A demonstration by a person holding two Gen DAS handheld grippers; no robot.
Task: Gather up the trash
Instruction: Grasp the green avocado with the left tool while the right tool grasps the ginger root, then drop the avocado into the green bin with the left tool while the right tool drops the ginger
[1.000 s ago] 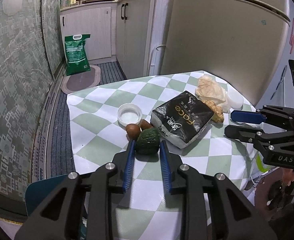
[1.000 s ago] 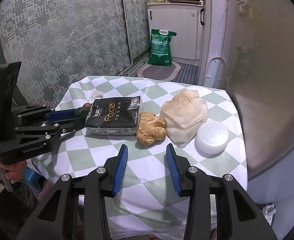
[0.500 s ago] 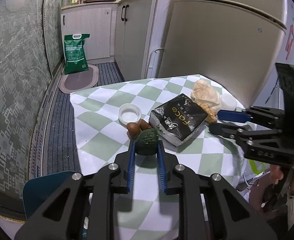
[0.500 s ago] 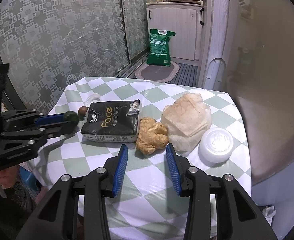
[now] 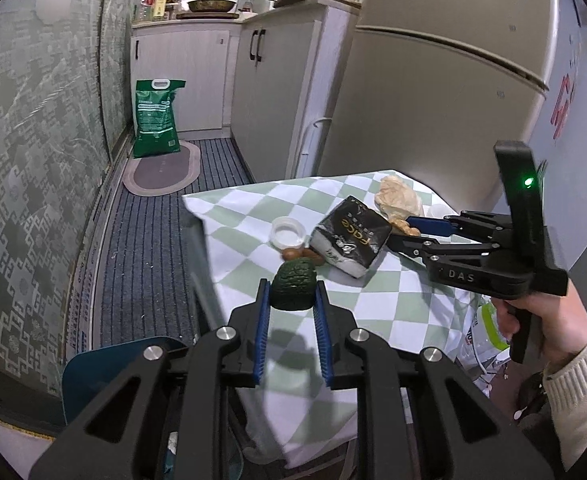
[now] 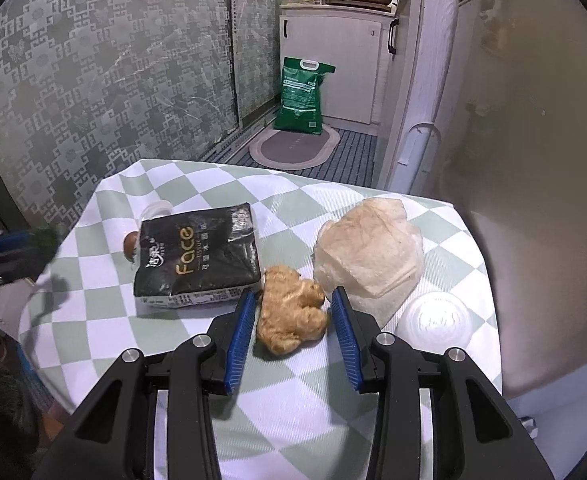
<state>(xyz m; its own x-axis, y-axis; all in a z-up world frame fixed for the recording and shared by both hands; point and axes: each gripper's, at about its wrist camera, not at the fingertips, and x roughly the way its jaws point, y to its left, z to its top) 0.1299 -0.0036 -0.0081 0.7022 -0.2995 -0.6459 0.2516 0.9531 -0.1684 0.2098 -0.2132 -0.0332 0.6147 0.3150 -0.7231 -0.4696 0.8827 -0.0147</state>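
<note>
My left gripper [image 5: 292,294] is shut on a dark green avocado [image 5: 294,285] and holds it lifted above the near edge of the checked table [image 5: 253,208]. It shows blurred at the left edge of the right wrist view [image 6: 45,236]. My right gripper [image 6: 293,310] is open, its blue pads on either side of a tan ginger root [image 6: 291,314] on the table. A crumpled pale paper wrapper [image 6: 369,252] lies just right of the ginger. A black tissue pack [image 6: 199,254] lies to its left.
A white lid [image 5: 287,231] and two brown chestnuts [image 5: 299,254] sit by the pack. A clear plastic lid [image 6: 437,316] lies at the table's right. The fridge [image 6: 533,160] stands close on the right. A blue bin [image 5: 109,364] is below the table edge.
My left gripper closed on the avocado and lifted it back off the table. My right gripper moved forward and now straddles the ginger root.
</note>
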